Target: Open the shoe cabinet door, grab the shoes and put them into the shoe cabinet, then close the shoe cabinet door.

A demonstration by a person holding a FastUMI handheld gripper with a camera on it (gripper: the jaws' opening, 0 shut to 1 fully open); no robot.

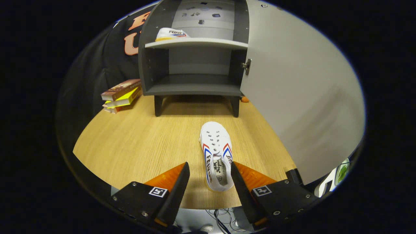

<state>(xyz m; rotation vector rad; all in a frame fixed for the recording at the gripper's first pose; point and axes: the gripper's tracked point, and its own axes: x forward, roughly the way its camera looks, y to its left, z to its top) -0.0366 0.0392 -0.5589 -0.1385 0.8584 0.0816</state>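
A white sneaker (216, 152) with red and blue stripes lies on the wooden table (136, 146), toe pointing toward the cabinet, heel between my fingertips and close to the right one. My gripper (209, 172) is open, neither finger pressing on the shoe. Beyond it stands the grey shoe cabinet (195, 61) on short legs, its door (299, 91) swung wide open to the right. A second white sneaker (170, 34) rests on the cabinet's upper shelf (198, 43). The lower shelf (191, 86) holds nothing.
A stack of books (122, 96) lies on the table left of the cabinet. A small orange object (245, 99) sits by the cabinet's right leg. The open door fences off the table's right side. Cables (221, 216) hang below the near table edge.
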